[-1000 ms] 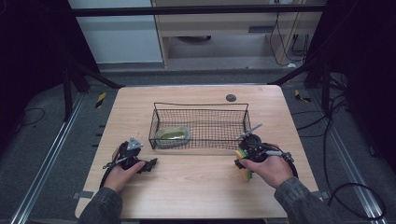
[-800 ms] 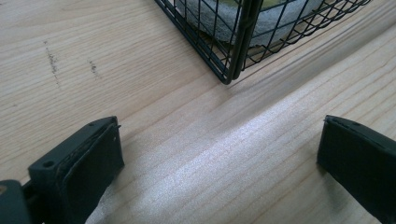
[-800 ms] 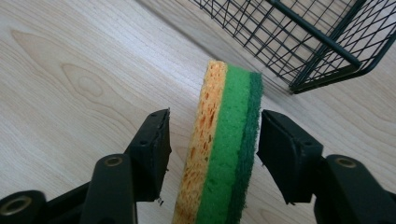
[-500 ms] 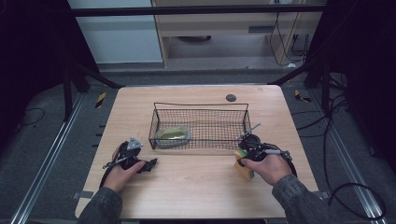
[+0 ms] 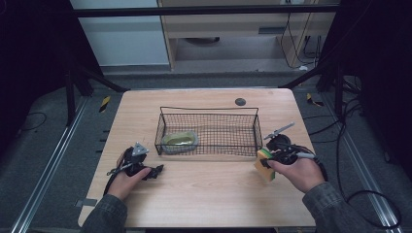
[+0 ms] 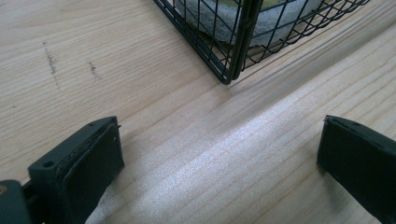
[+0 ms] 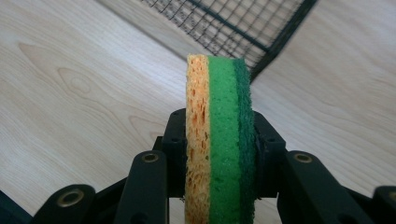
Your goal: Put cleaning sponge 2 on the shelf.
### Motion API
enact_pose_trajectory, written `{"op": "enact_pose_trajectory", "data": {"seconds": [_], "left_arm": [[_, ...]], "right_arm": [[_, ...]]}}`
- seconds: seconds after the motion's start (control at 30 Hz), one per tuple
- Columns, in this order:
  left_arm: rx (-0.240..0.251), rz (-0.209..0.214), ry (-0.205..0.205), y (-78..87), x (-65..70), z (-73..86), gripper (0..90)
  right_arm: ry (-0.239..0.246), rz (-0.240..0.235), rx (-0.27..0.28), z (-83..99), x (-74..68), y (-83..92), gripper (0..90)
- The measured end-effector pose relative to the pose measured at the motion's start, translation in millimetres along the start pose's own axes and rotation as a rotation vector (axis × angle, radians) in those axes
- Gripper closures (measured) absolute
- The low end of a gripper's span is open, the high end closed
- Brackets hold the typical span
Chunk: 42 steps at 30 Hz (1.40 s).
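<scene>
Sponge [image 7: 218,140], orange and green layers on edge, clamped between the jaws of the right gripper [image 5: 270,162], near the basket's [image 5: 209,131] right end above the table [image 5: 204,199]. The jaws have just closed onto its two broad faces, a hold that probably suits carrying it over the wire rim. Right hand [image 5: 299,172] lies beside the basket's near right corner, gripper pointing left toward that corner. Left gripper [image 6: 219,154] rests low over the wood with jaws wide and nothing between them, aimed at the basket's near left corner; left hand [image 5: 127,175] waits there, apparently idle. A pale pouch [image 5: 179,141] already lies in the basket's left end.
</scene>
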<state>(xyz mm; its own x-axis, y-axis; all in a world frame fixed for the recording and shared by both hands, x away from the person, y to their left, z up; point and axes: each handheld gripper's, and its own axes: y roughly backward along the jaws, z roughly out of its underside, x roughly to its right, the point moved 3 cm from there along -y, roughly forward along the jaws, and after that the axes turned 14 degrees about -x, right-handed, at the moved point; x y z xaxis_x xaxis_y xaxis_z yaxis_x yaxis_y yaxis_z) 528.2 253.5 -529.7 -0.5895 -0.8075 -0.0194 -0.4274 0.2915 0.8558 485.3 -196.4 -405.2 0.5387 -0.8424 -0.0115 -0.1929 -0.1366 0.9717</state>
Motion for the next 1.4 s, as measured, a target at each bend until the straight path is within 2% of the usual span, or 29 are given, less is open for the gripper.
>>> {"op": "enact_pose_trajectory", "data": {"seconds": [0.03,0.1,0.17,0.2,0.27,0.37,0.43,0.5,0.53,0.57,0.6,0.7,0.8,0.87,1.07,1.4], "left_arm": [[0.0,0.0,0.0,0.0,0.0,0.0,0.0],[0.0,0.0,0.0,0.0,0.0,0.0,0.0],[0.0,0.0,0.0,0.0,0.0,0.0,0.0],[0.0,0.0,0.0,0.0,0.0,0.0,0.0],[0.0,0.0,0.0,0.0,0.0,0.0,0.0],[0.0,0.0,0.0,0.0,0.0,0.0,0.0],[0.0,0.0,0.0,0.0,0.0,0.0,0.0],[0.0,0.0,-0.001,0.0,-0.1,0.0,0.0],[0.0,0.0,-0.001,0.0,-0.1,0.0,0.0],[0.0,0.001,-0.002,0.0,-0.2,0.0,0.0],[0.0,0.001,-0.002,0.0,-0.2,0.0,0.0],[0.0,0.001,-0.002,0.0,-0.1,0.0,0.0],[0.004,0.001,0.003,-0.2,0.2,-0.1,0.0],[0.004,0.0,0.0,-0.2,0.0,-0.2,0.0],[0.004,0.0,0.001,-0.1,0.0,-0.1,0.0],[0.004,0.0,0.001,-0.1,0.0,-0.1,0.0]], "right_arm": [[0.0,0.0,0.0,0.0,0.0,0.0,64.9],[-0.015,0.007,0.02,1.5,11.7,10.2,65.0],[-0.022,0.015,0.026,1.5,16.5,13.4,65.0],[-0.037,0.038,0.032,0.7,26.1,19.2,65.0],[-0.042,0.047,0.037,0.0,30.7,21.9,65.0],[-0.059,0.088,0.063,-6.6,47.4,33.4,65.0],[-0.06,0.095,0.075,-9.5,51.0,35.7,65.0],[-0.052,0.128,0.101,-19.7,59.3,41.8,65.1],[-0.052,0.128,0.101,-19.7,59.3,41.8,65.1],[-0.024,0.16,0.139,-27.8,63.2,46.6,65.2],[-0.024,0.16,0.139,-27.8,63.2,46.6,65.2],[-0.017,0.192,0.191,-43.8,69.2,56.9,65.2],[-0.017,0.204,0.2,-51.4,71.2,62.2,65.2],[0.0,0.212,0.216,-60.5,71.8,72.4,65.2],[0.041,0.238,0.238,-76.8,66.9,84.6,65.2],[0.079,0.228,0.27,-97.8,52.8,87.7,65.1]]}}
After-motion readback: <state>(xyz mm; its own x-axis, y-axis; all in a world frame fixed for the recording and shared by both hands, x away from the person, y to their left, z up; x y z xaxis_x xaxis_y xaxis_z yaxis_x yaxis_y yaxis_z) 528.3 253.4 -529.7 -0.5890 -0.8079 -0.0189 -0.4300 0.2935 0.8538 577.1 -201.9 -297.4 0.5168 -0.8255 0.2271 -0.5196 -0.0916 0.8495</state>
